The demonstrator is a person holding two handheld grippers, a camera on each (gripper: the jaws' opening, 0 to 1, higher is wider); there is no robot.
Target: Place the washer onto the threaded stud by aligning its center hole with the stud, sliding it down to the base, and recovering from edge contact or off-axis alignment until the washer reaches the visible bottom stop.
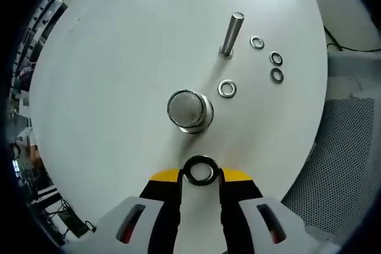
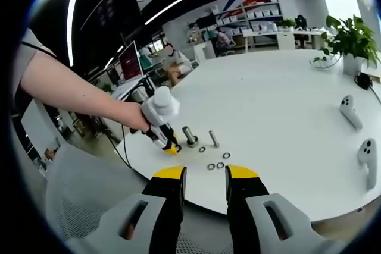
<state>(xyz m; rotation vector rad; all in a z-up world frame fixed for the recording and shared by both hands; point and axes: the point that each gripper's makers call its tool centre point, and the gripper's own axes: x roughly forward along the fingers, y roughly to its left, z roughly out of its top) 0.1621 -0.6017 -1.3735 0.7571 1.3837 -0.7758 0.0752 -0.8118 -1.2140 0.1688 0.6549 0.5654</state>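
Yellow-tipped left gripper (image 1: pixel 201 176) pinches a washer (image 1: pixel 200 171) just short of the stud (image 1: pixel 189 111); right gripper (image 2: pixel 205 178) spread.

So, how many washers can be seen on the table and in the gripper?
5. One washer is held in the left gripper. One lies near the stud. Three lie right of the threaded stud. None seems hidden.

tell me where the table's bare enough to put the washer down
Bare: the wide table stretch left of the stud and nut, and toward the plant. Crowded: loose washers right of the stud. The left gripper holds one washer.
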